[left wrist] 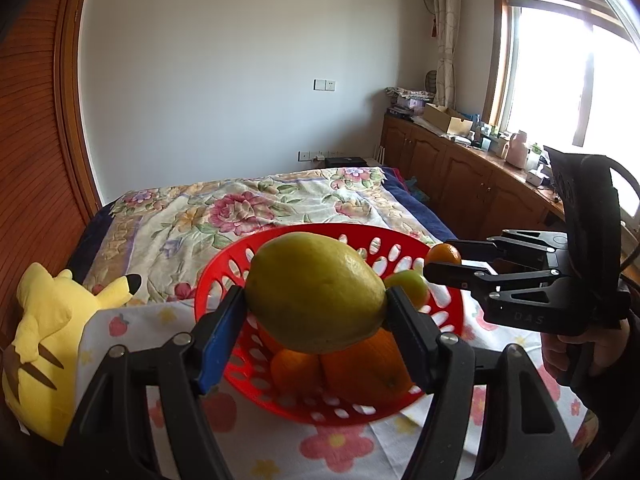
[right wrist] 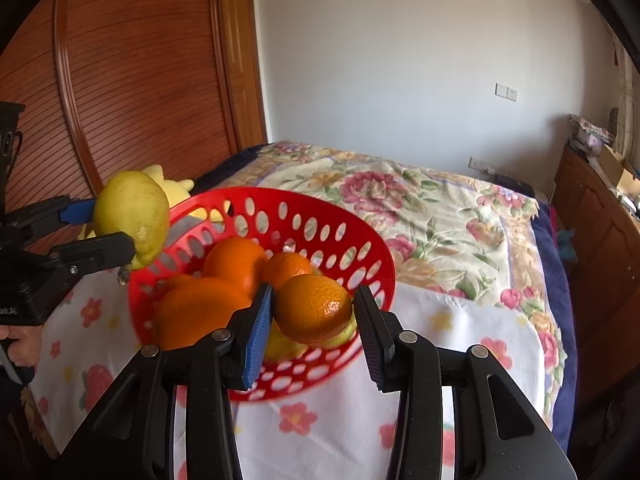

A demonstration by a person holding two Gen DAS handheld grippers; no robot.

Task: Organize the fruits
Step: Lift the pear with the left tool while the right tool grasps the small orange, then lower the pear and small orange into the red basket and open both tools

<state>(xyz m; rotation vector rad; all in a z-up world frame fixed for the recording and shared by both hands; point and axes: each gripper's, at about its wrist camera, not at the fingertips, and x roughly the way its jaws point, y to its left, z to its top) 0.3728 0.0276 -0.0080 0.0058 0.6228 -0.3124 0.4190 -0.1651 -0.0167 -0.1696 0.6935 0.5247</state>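
Left tongs (left wrist: 316, 312) fill the near foreground, pinching a big yellow-green citrus (left wrist: 316, 292) across its middle, held above the near rim of the red basket (left wrist: 224, 272). Basket sits on a flower-print cloth (left wrist: 340, 448) laid over the bed (left wrist: 240, 208); several oranges (left wrist: 360, 364) and a green fruit (left wrist: 412, 284) lie inside. Right tongs (right wrist: 312, 308) pinch a small mandarin (right wrist: 314, 308) over the opposite rim, above yellowish fruit at the basket bottom. Yellow plush toy (left wrist: 52, 340) rests at the left, just beside the cloth.

Step in hand looks like dropping both fruits into the basket. Done well: lower the citrus onto the pile first, since it is the largest and needs the open middle; spread the tongs only once it rests, as it would likely roll off the rounded oranges. Mandarin goes after, into a gap near the wall.

Basket rim is tall and perforated, so fingers should clear it going in and out. Both tools are close across the basket; staggered entry avoids a clash. Cloth edge is near on the right.
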